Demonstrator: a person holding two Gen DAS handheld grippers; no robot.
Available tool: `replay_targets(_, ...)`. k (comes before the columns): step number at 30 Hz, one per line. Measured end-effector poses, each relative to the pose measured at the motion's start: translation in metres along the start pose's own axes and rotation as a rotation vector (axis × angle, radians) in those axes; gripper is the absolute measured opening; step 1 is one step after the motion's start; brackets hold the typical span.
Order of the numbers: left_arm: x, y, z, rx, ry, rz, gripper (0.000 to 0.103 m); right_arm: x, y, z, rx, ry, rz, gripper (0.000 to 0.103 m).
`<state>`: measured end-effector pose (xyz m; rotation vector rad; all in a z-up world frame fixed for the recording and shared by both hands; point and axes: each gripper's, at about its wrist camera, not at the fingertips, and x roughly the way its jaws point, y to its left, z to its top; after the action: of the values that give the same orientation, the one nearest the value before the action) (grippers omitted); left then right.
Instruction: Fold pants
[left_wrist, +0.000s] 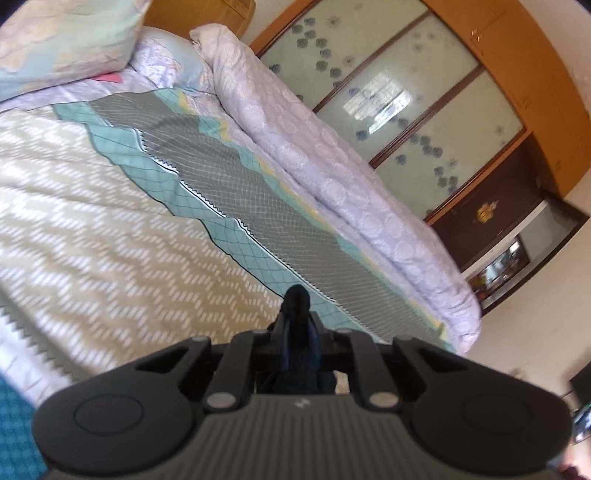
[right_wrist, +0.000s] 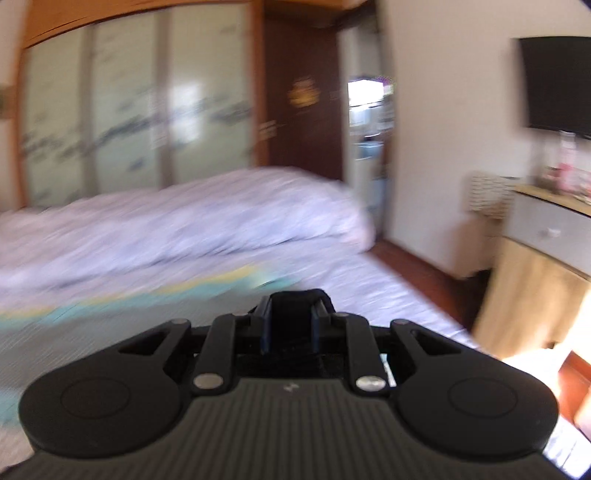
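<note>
Left wrist view: left gripper (left_wrist: 295, 325) clamped on a bunched fold of dark navy fabric pants (left_wrist: 295, 301), above the zigzag-patterned bedspread (left_wrist: 92, 229), rolled lilac quilt (left_wrist: 332, 177) beyond. Right wrist view, blurred: right gripper (right_wrist: 290, 325) clamped on a thicker band of the same pants, above the bed. Best carried level, taut, both grips firm.

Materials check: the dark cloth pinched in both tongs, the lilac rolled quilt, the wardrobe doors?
Dark cloth in left tongs and right tongs: black or navy fabric, matte, bunched; weave unreadable. Lilac rolled quilt: padded textile, soft floral relief. Wardrobe doors: likely frosted glass with blue flower print, glossy reflection, orange wood-look frames.
</note>
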<state>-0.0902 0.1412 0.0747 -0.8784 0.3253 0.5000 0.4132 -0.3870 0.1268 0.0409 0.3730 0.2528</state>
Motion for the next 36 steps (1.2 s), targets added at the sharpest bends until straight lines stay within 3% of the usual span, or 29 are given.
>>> replay_targets(3, 0.043, 0.007, -0.008, -0.011, 0.039, 0.06, 0.01, 0.041, -0.019, -0.022, 0.071, 0.057, -0.096, 0.028)
replay_targets(7, 0.1, 0.035, -0.028, -0.046, 0.139, 0.21, 0.015, 0.086, -0.021, -0.083, 0.034, 0.301, -0.086, 0.037)
replay_targets(10, 0.1, 0.045, -0.035, -0.075, 0.15, 0.216, 0.023, 0.082, -0.024, -0.117, 0.03, 0.35, -0.066, 0.037)
replay_targets(11, 0.092, 0.045, -0.035, -0.067, 0.157, 0.196, 0.033, 0.077, -0.028, -0.122, 0.057, 0.365, -0.053, 0.037)
replay_targets(12, 0.082, 0.044, -0.035, -0.059, 0.163, 0.181, 0.044, 0.069, -0.033, -0.123, 0.093, 0.373, -0.038, 0.037)
replay_targets(16, 0.015, 0.039, -0.038, -0.004, 0.142, 0.152, 0.057, 0.022, -0.054, -0.107, 0.196, 0.345, 0.017, 0.038)
replay_targets(17, -0.003, 0.038, -0.039, 0.0, 0.137, 0.144, 0.064, 0.007, -0.056, -0.099, 0.205, 0.331, 0.03, 0.039)
replay_targets(18, -0.022, 0.04, -0.043, -0.002, 0.135, 0.134, 0.076, -0.009, -0.061, -0.094, 0.211, 0.312, 0.04, 0.043)
replay_targets(20, -0.056, 0.045, -0.054, -0.008, 0.136, 0.117, 0.086, -0.042, -0.074, -0.09, 0.22, 0.268, 0.058, 0.051)
replay_targets(25, -0.107, 0.068, -0.088, -0.099, 0.198, 0.095, 0.095, -0.117, -0.12, -0.099, 0.223, 0.216, 0.046, 0.052)
replay_targets(29, -0.123, 0.079, -0.113, -0.195, 0.229, 0.024, 0.097, -0.158, -0.161, -0.133, 0.316, 0.226, 0.016, 0.052)
replay_targets(34, -0.103, 0.078, -0.137, -0.237, 0.325, -0.003, 0.099, -0.191, -0.185, -0.18, 0.4, 0.299, 0.0, 0.052)
replay_targets(36, -0.091, 0.074, -0.146, -0.236, 0.351, -0.02, 0.093, -0.198, -0.188, -0.194, 0.438, 0.315, 0.013, 0.052)
